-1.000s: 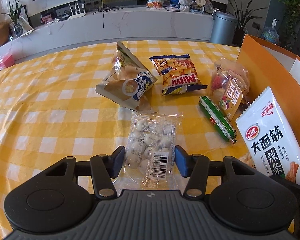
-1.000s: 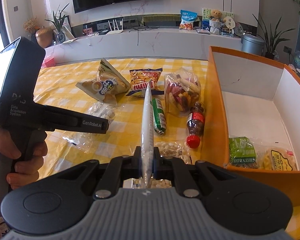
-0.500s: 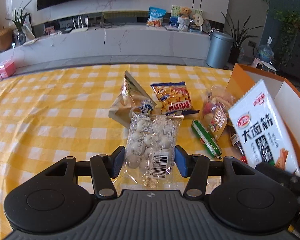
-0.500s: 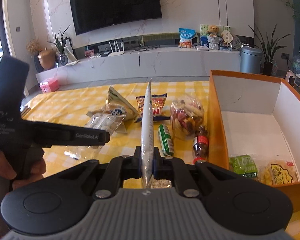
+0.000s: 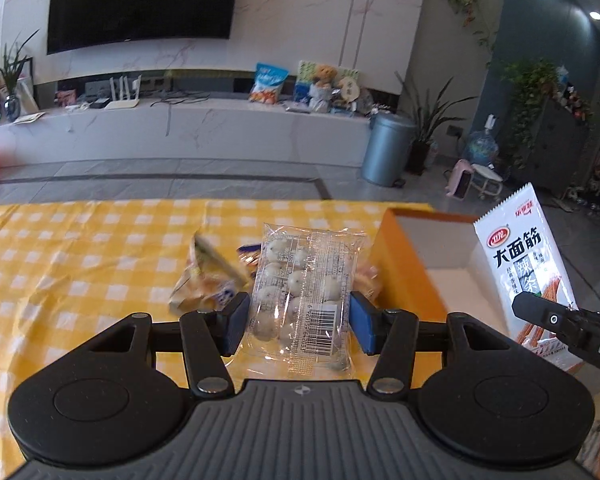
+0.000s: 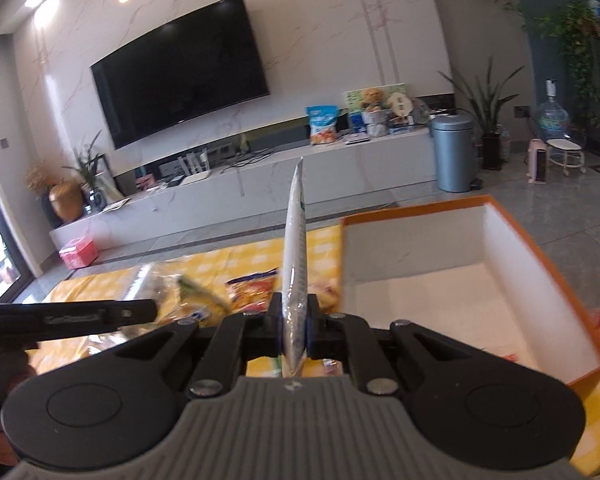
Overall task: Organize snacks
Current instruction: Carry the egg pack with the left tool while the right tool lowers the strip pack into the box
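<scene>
My left gripper point(image 5: 298, 322) is shut on a clear packet of white round candies point(image 5: 306, 288) and holds it in the air above the yellow checked table point(image 5: 80, 264). My right gripper point(image 6: 294, 330) is shut on a white spicy-strip snack bag point(image 6: 294, 248), seen edge-on in the right wrist view; the bag's printed face shows in the left wrist view point(image 5: 528, 276). The orange box with a white inside point(image 6: 440, 292) stands to the right; it also shows in the left wrist view point(image 5: 404, 264). Both packets hang near its left wall.
Loose snack bags lie on the table: a beige bag point(image 5: 208, 280) and an orange chips bag point(image 6: 252, 290). The left gripper's body point(image 6: 68, 318) crosses the right wrist view at the left. Behind the table are a TV console and a grey bin point(image 5: 388, 148).
Both grippers have risen and tilted up with their packets. The table looks lower and further off, and more of the room shows. The candy packet has left the table.
</scene>
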`<state>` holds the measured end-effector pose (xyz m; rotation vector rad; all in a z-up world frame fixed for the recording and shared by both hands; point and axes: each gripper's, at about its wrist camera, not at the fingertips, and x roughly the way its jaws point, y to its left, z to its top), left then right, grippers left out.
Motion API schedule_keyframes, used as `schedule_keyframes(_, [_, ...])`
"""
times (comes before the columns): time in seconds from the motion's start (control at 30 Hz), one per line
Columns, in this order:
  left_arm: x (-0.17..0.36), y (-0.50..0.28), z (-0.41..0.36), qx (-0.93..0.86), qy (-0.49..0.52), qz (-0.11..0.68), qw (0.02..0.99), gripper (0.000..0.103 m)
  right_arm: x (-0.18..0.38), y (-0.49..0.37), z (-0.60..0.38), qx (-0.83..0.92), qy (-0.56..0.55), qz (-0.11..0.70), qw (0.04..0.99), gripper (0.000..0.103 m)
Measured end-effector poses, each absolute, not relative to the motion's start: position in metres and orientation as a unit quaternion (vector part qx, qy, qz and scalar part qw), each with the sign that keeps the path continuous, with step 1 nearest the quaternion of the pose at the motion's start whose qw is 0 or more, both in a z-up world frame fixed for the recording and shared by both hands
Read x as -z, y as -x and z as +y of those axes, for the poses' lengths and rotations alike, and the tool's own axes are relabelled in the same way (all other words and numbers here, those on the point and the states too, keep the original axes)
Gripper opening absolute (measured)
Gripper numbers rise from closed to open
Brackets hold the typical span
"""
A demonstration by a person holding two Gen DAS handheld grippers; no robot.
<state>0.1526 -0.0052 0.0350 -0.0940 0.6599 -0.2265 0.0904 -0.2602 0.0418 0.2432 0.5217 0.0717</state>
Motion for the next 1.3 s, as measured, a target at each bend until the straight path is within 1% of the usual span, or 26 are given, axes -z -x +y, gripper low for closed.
schedule_keyframes(0.17, [-0.041, -0.169, -0.037, 0.133, 0.047, 0.31, 0.94, 0.061, -0.053, -0.102, -0.313, -0.029, -0.138, 0.285, 0.948, 0.007])
schedule_keyframes(0.33, [-0.038, -0.183, -0.068, 0.175, 0.054, 0.307, 0.934, 0.061, -0.039, -0.125, -0.347, -0.038, -0.172, 0.334, 0.926, 0.007])
schedule_keyframes(0.6, [-0.017, -0.195, -0.083, 0.204, 0.043, 0.322, 0.923, 0.061, 0.014, -0.156, -0.343, -0.06, -0.271, 0.401, 0.873, 0.007])
schedule_keyframes(0.83, [-0.008, -0.195, -0.084, 0.188, 0.038, 0.328, 0.925, 0.061, 0.028, -0.16, -0.328, -0.059, -0.272, 0.429, 0.859, 0.007])
schedule_keyframes(0.87, [-0.008, -0.194, -0.083, 0.187, 0.037, 0.328, 0.925, 0.061, 0.029, -0.161, -0.323, -0.056, -0.261, 0.433, 0.861, 0.009])
schedule_keyframes(0.9, [-0.007, -0.194, -0.082, 0.187, 0.036, 0.329, 0.925, 0.061, 0.03, -0.163, -0.318, -0.05, -0.242, 0.441, 0.863, 0.012])
schedule_keyframes(0.93, [-0.008, -0.193, -0.082, 0.187, 0.036, 0.329, 0.925, 0.061, 0.031, -0.164, -0.312, -0.046, -0.225, 0.45, 0.863, 0.022])
schedule_keyframes(0.97, [-0.008, -0.192, -0.081, 0.188, 0.035, 0.329, 0.925, 0.061, 0.034, -0.165, -0.308, -0.05, -0.217, 0.455, 0.862, 0.037])
schedule_keyframes(1.0, [-0.009, -0.191, -0.081, 0.187, 0.032, 0.328, 0.925, 0.061, 0.035, -0.164, -0.305, -0.064, -0.219, 0.454, 0.861, 0.041])
schedule_keyframes(1.03, [-0.01, -0.19, -0.081, 0.186, 0.029, 0.327, 0.926, 0.061, 0.033, -0.162, -0.303, -0.066, -0.218, 0.449, 0.864, 0.04])
schedule_keyframes(1.13, [-0.012, -0.189, -0.081, 0.183, 0.031, 0.327, 0.927, 0.061, 0.025, -0.153, -0.311, -0.061, -0.216, 0.427, 0.876, 0.049])
schedule_keyframes(1.3, [-0.017, -0.189, -0.088, 0.186, 0.023, 0.335, 0.923, 0.061, 0.005, -0.145, -0.334, -0.039, -0.225, 0.397, 0.889, 0.049])
